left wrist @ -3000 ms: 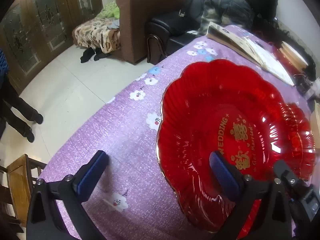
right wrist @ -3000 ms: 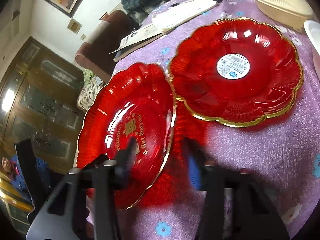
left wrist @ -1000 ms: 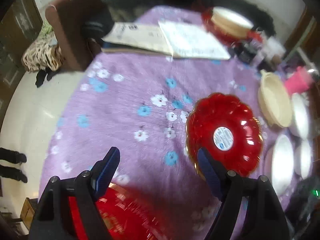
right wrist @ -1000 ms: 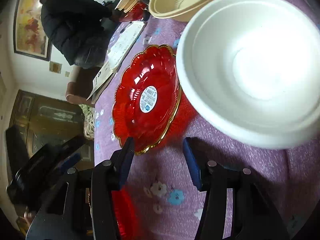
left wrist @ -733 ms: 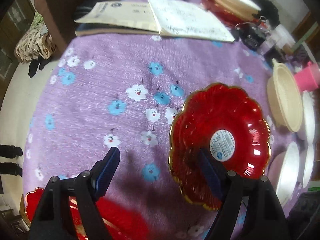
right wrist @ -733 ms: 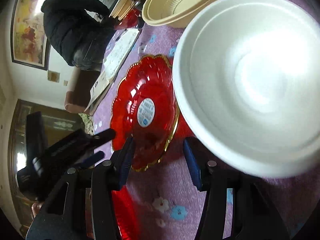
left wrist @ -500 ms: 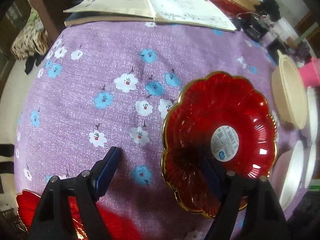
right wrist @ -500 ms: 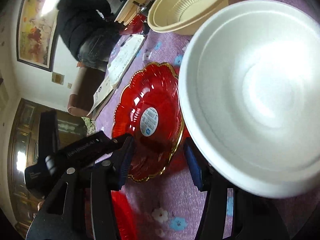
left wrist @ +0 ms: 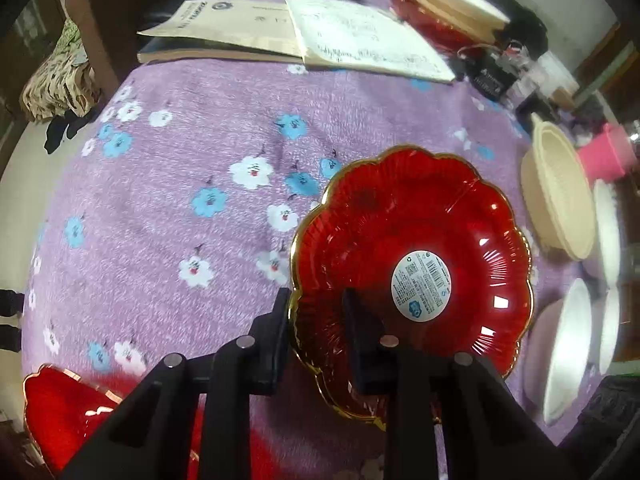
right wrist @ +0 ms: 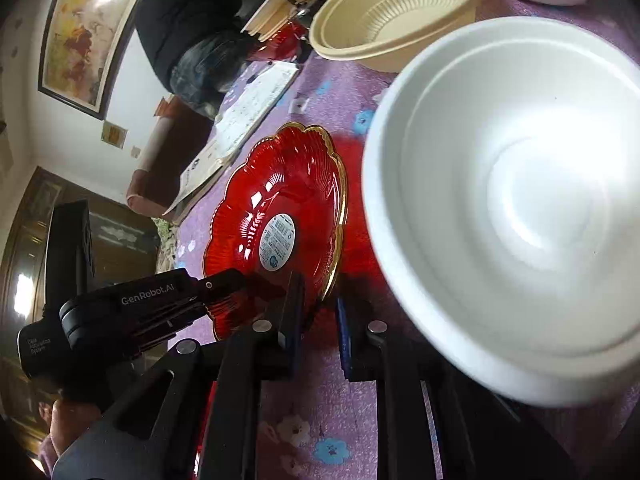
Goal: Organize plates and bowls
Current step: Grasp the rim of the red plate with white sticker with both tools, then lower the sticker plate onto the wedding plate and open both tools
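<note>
A red scalloped plate (left wrist: 400, 240) with a gold rim and a round white label lies on the purple flowered tablecloth (left wrist: 180, 160). My left gripper (left wrist: 316, 312) is closing on its near left rim, one finger outside and one inside the plate. In the right wrist view the same plate (right wrist: 280, 200) has my left gripper (right wrist: 240, 280) on its lower left edge. My right gripper (right wrist: 320, 300) is closing on the lower right rim, which runs between its pads. A second red plate (left wrist: 60, 400) lies at the bottom left.
A large white bowl (right wrist: 520, 200) sits right beside the plate, with a beige bowl (right wrist: 392, 12) beyond it. More white bowls (left wrist: 572, 340), a pink cup (left wrist: 604, 156) and open papers (left wrist: 320, 28) lie around. A person in dark clothes (right wrist: 188, 20) stands at the far edge.
Both grippers left the printed red plate, which now lies at the lower left. Both pairs of jaws have narrowed onto the labelled plate's rim. The left gripper has sunk closer to it.
</note>
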